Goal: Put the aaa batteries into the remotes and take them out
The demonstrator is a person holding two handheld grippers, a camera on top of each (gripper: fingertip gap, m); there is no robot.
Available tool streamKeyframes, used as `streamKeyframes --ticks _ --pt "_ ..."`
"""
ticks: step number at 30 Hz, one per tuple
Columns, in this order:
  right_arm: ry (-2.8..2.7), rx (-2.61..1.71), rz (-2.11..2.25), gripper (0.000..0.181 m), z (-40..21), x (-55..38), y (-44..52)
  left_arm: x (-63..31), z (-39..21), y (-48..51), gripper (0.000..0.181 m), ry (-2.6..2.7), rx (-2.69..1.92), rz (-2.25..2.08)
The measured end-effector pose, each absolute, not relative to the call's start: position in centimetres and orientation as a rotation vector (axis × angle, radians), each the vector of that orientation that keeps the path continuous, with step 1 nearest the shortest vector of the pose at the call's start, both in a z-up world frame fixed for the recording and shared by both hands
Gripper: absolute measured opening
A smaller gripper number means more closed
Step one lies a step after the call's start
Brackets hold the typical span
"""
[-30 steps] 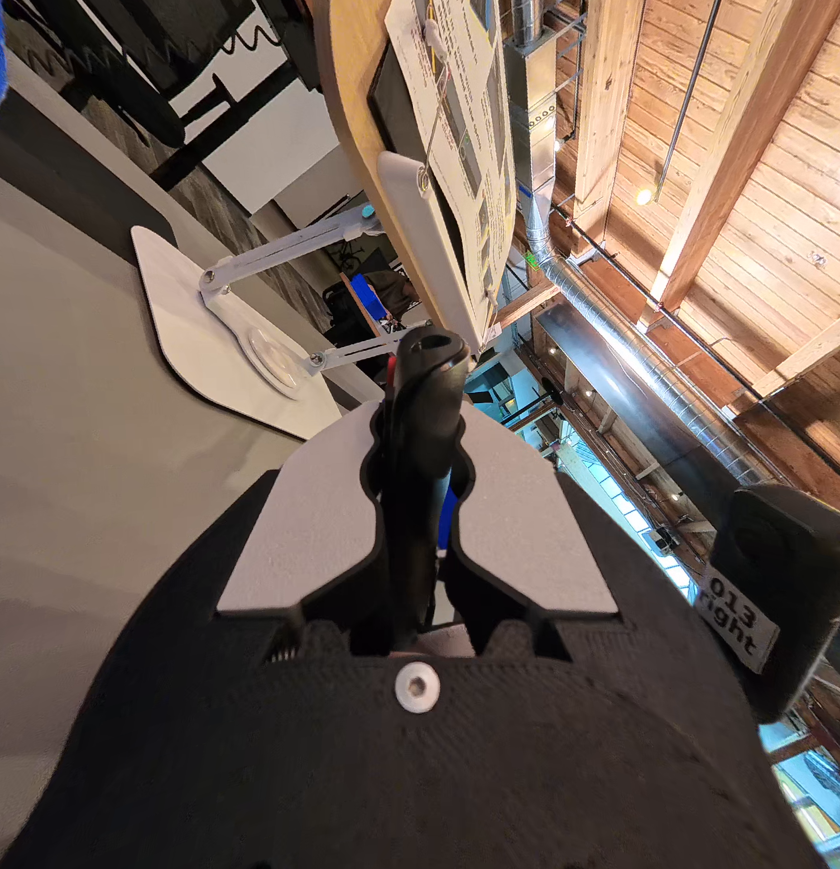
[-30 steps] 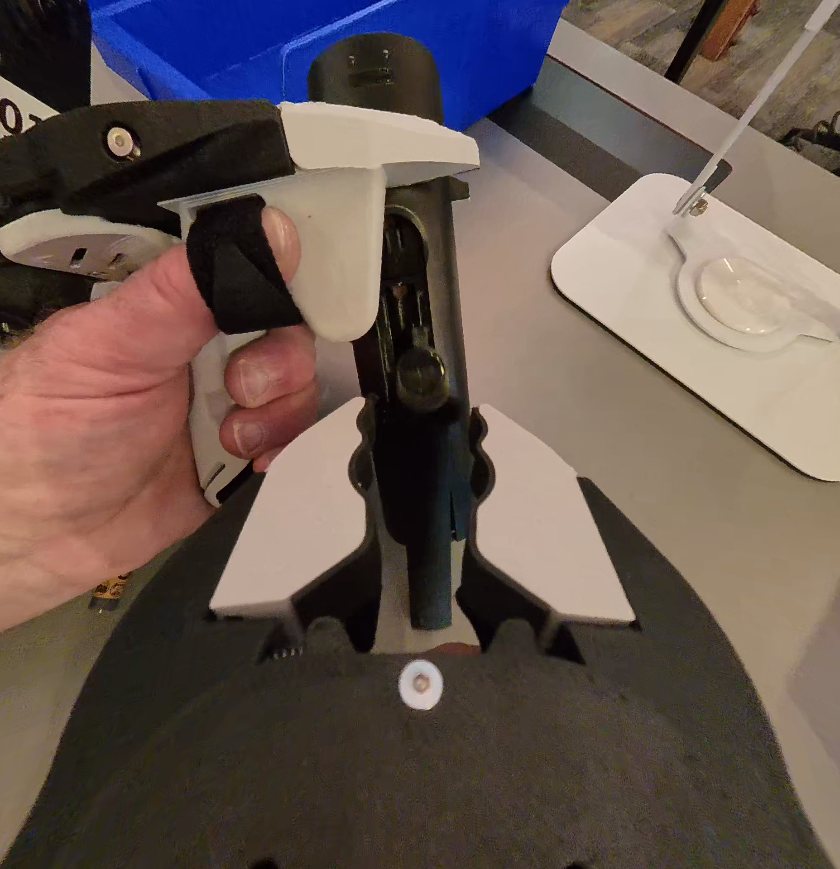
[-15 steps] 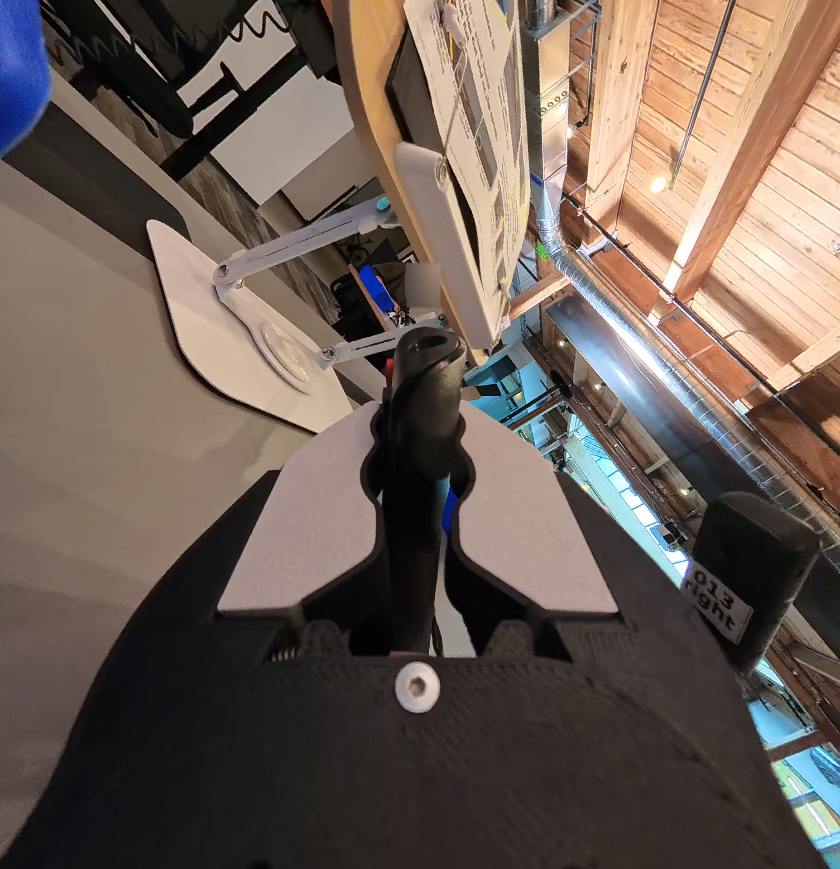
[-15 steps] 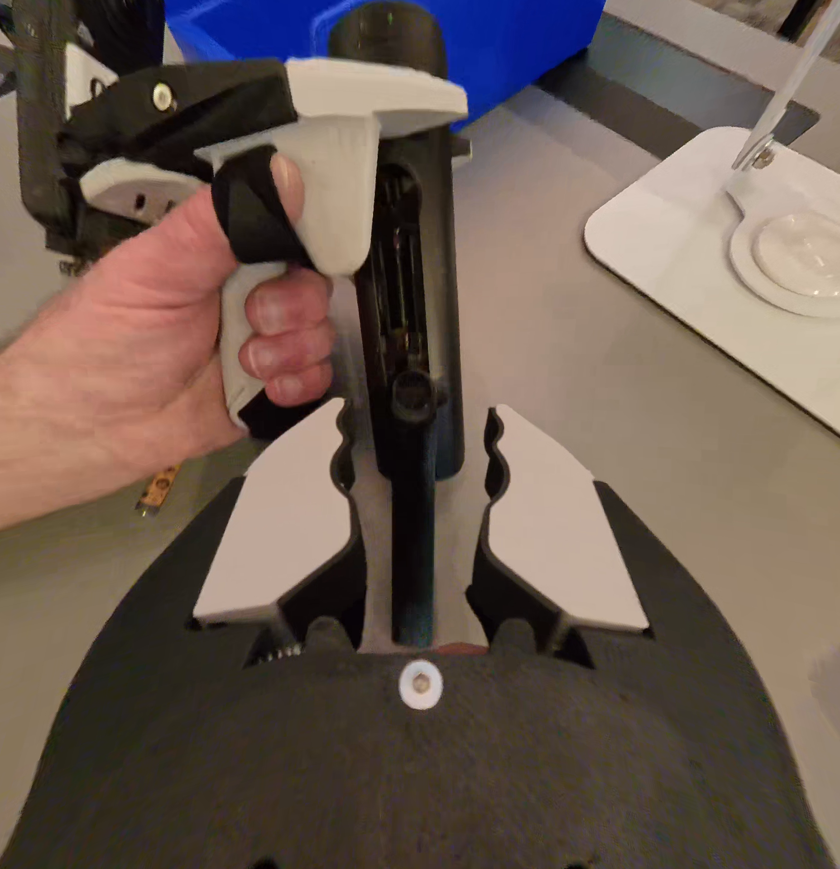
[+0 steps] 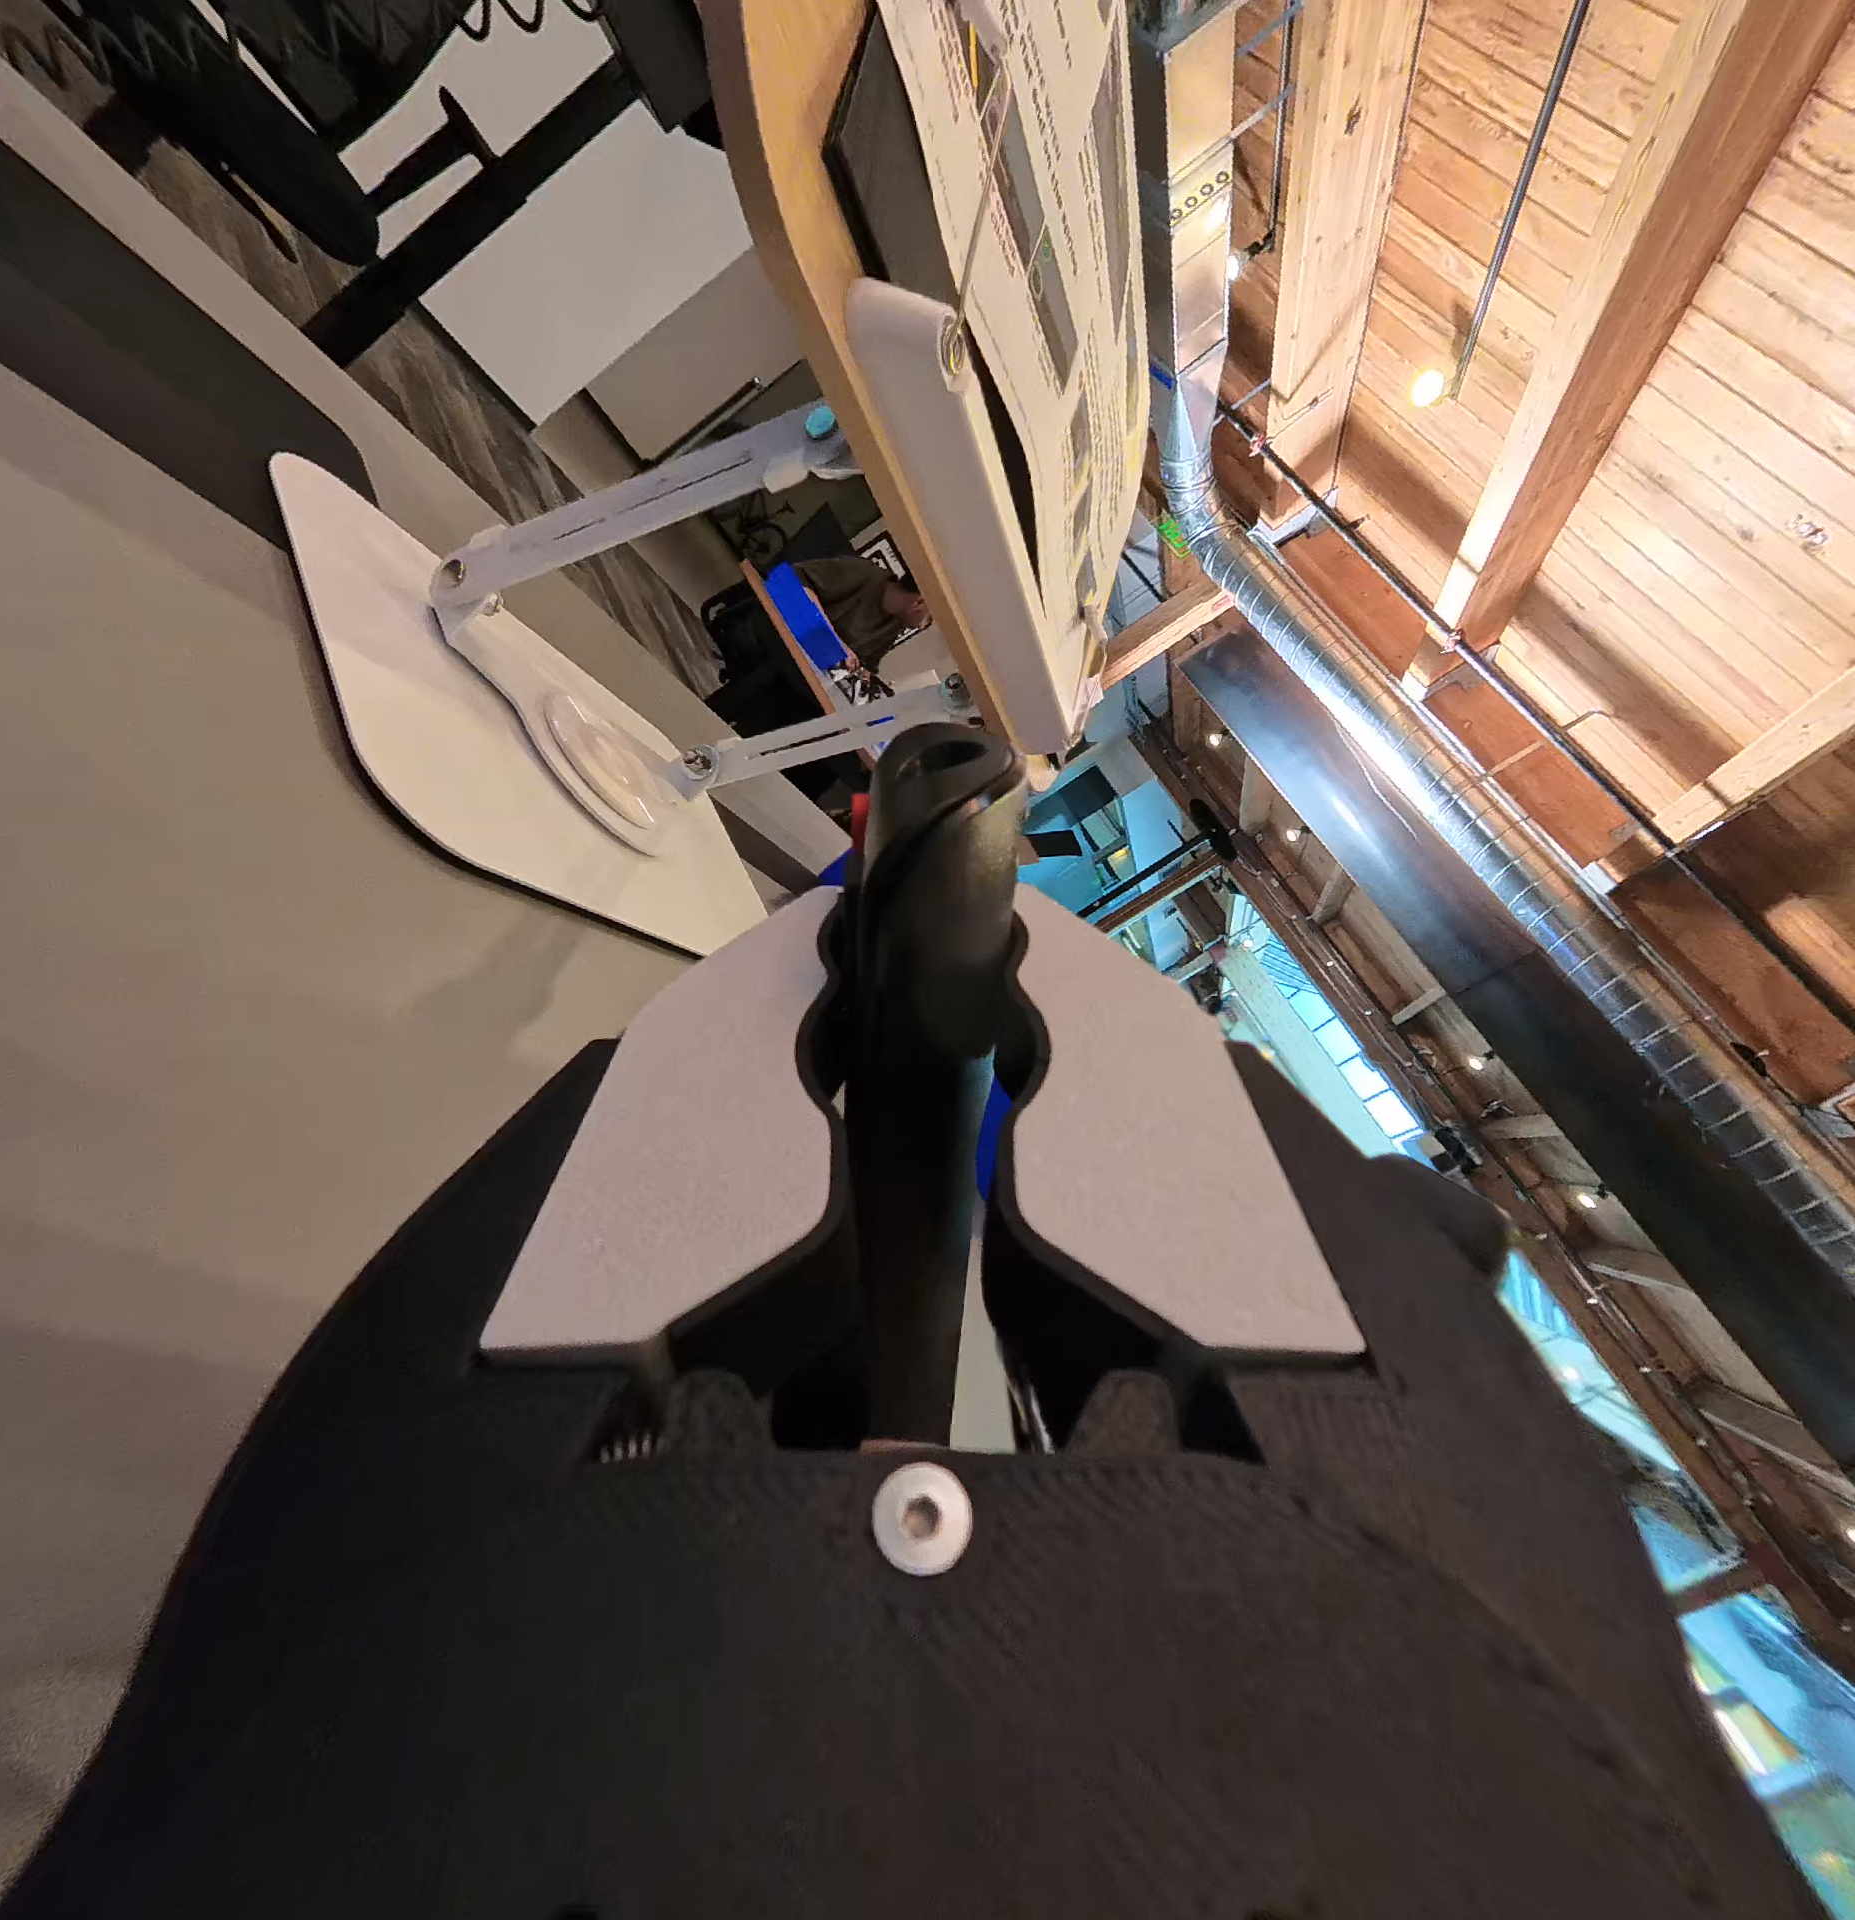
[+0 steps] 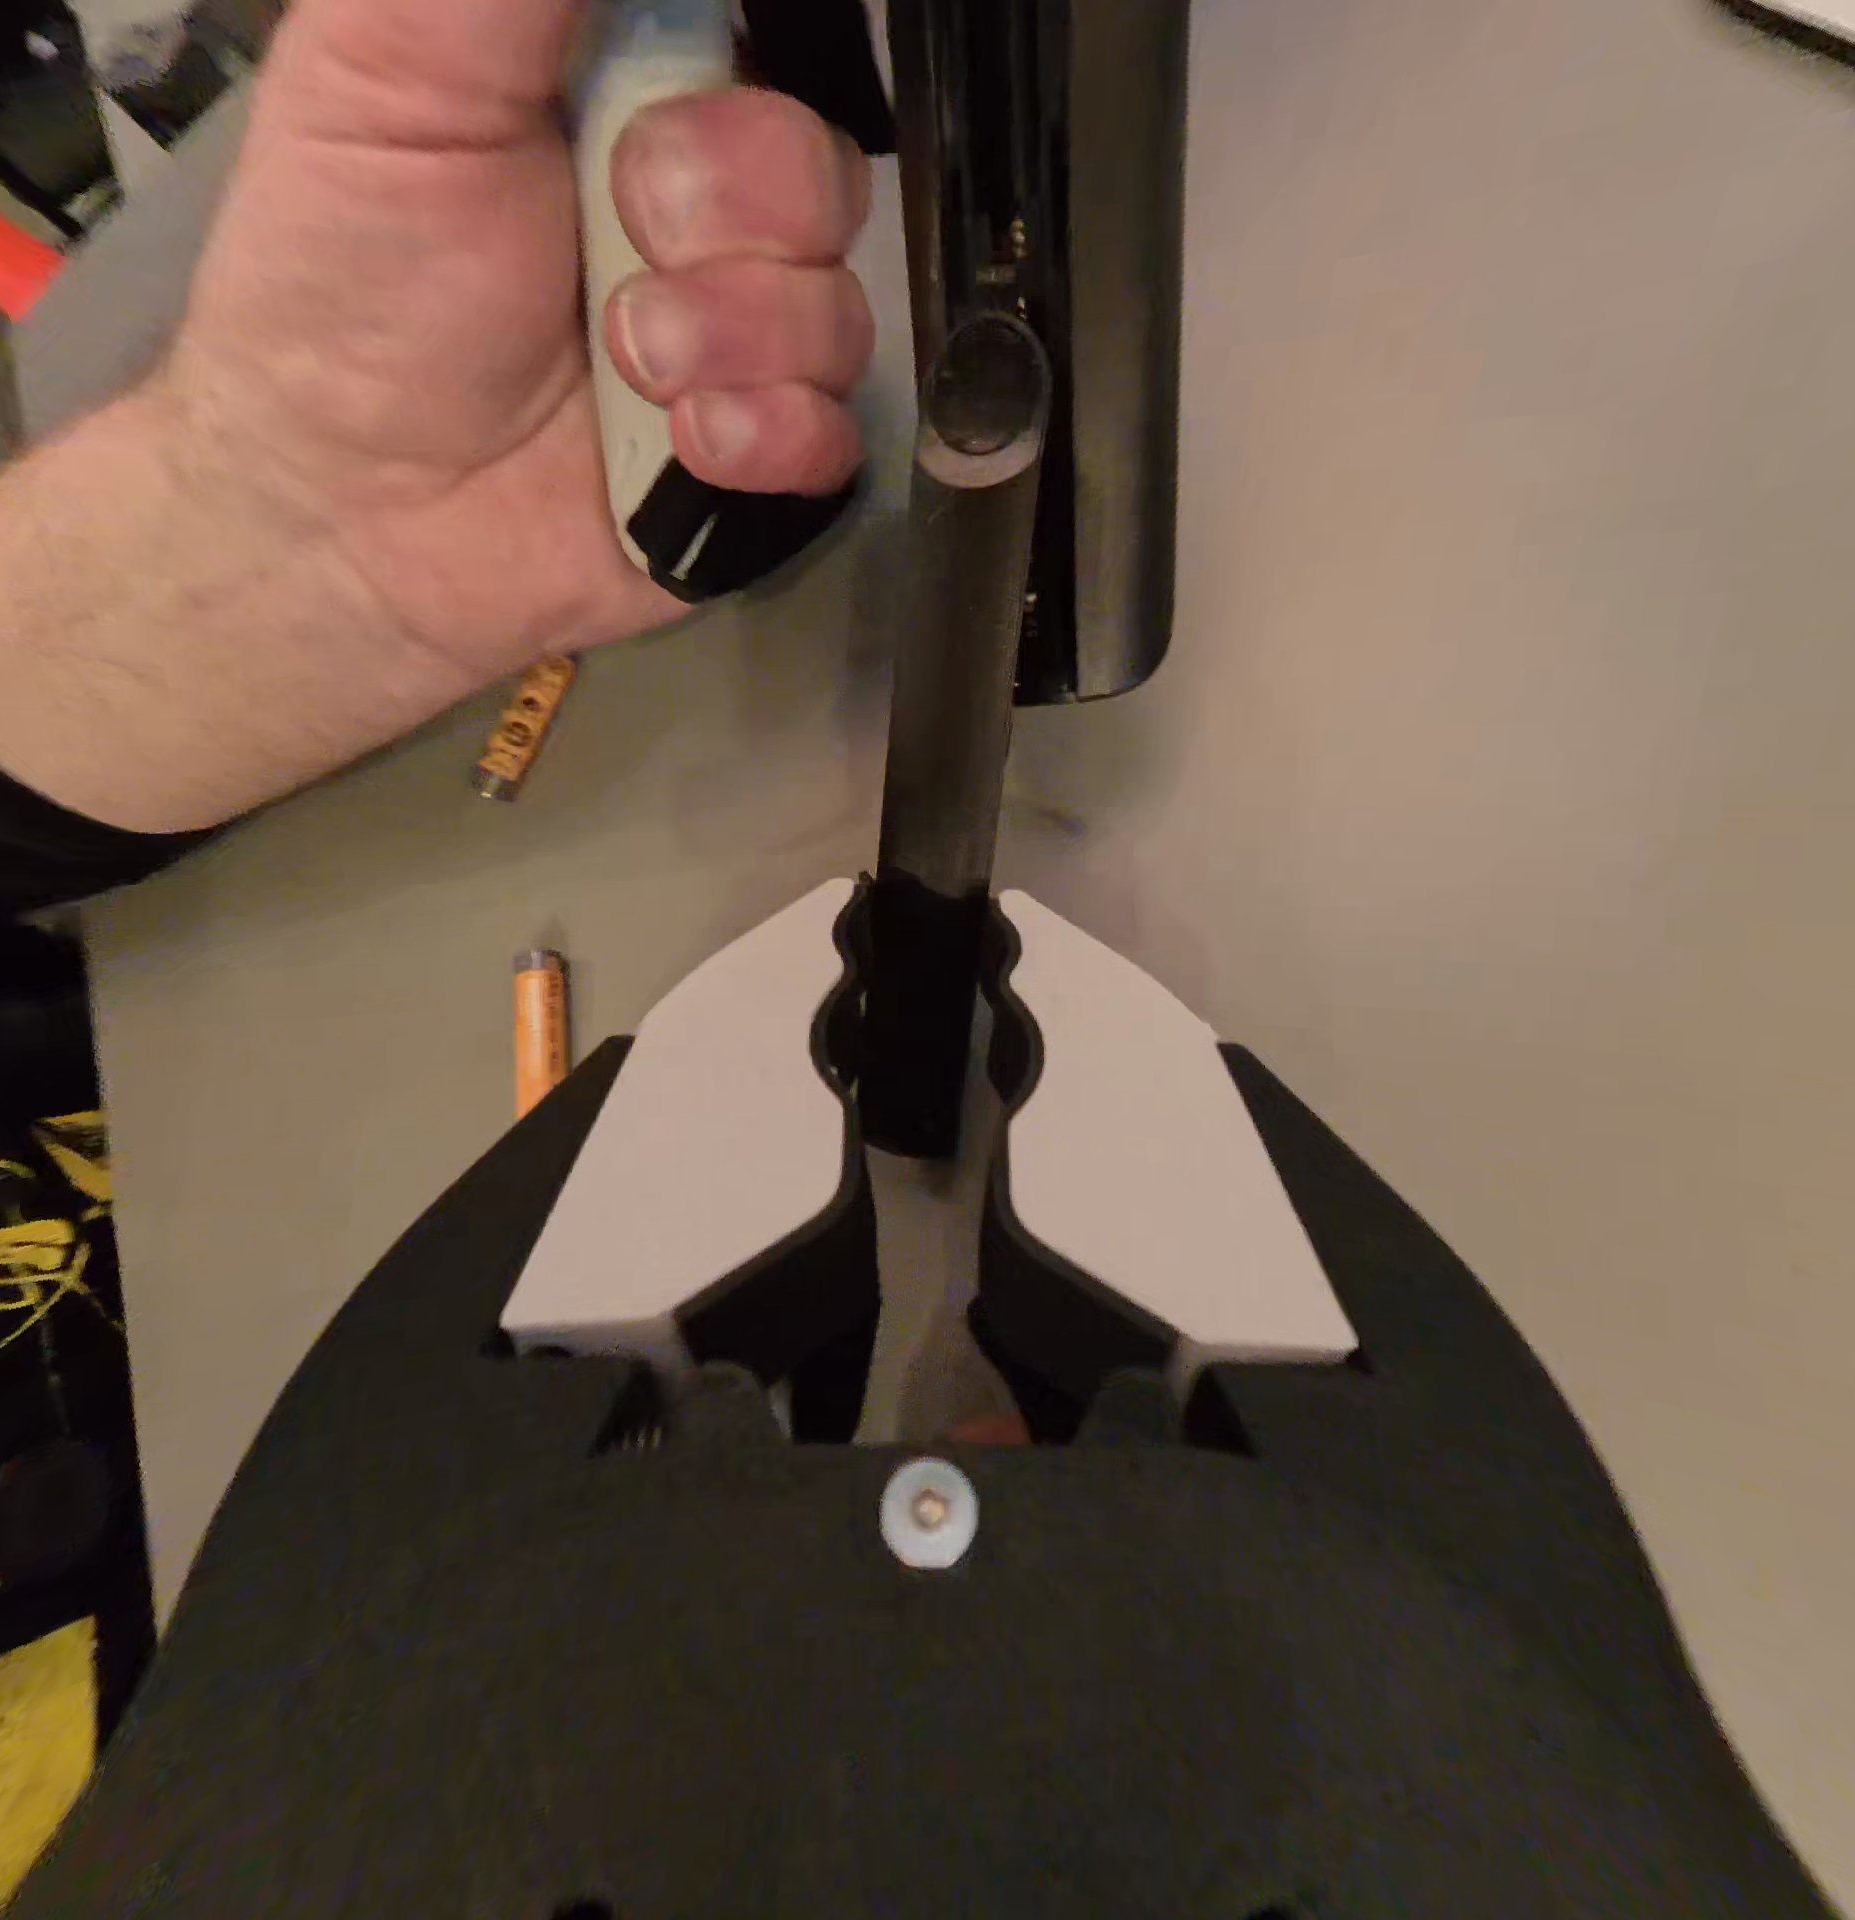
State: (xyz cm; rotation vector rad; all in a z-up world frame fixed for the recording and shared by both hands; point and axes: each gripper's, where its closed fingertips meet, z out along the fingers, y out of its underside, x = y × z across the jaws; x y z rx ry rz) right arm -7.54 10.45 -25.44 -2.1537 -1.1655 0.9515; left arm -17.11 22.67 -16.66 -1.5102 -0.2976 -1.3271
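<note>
My left gripper (image 5: pixel 923 935) is shut on a black remote (image 5: pixel 938 831), seen edge-on and pointing up off the table. In the right wrist view the same remote (image 6: pixel 1105 416) shows its open battery compartment with spring contacts. A hand (image 6: pixel 383 364) grips the left gripper's handle beside it. My right gripper (image 6: pixel 923 935) is shut on the near end of a long dark strip (image 6: pixel 954 675), seemingly the remote's battery cover, which lies along the compartment. Two orange batteries lie on the grey table, one under the hand (image 6: pixel 523 727) and one beside my right gripper (image 6: pixel 542 1029).
A white stand base (image 5: pixel 466 707) sits on the table. Its arms carry a wooden board with a sheet of paper (image 5: pixel 1016 312) overhead. Yellow and black items (image 6: pixel 29 1247) lie at the table's left edge. A red item (image 6: pixel 9 270) lies farther back. Spacing between my two grippers at the tips: around 20 cm.
My right gripper opened around the strip, then shut again nearer its tail end, so more of it sticks out. The right view has tipped down toward the table. The left gripper stays shut on the remote.
</note>
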Motion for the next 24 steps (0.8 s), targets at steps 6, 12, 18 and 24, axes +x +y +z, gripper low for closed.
streamKeyframes --ticks 6,12,18,24 --pt "-1.216 -2.119 0.923 0.019 -23.6 -8.0 11.7 -16.4 -16.8 22.5 0.024 -0.341 -1.512 -1.410" --pt "-1.255 -2.225 0.871 0.019 -23.6 -9.1 12.0 -17.4 -16.7 22.7 0.024 -0.437 -1.477 -1.438" --pt "-1.328 -2.275 0.689 0.019 -23.9 -8.3 12.6 -17.0 -17.2 22.8 0.024 -0.489 -1.512 -1.431" --pt "-1.375 -2.269 0.540 0.019 -24.3 -8.1 13.0 -17.2 -17.7 22.9 0.024 -0.517 -1.522 -1.443"
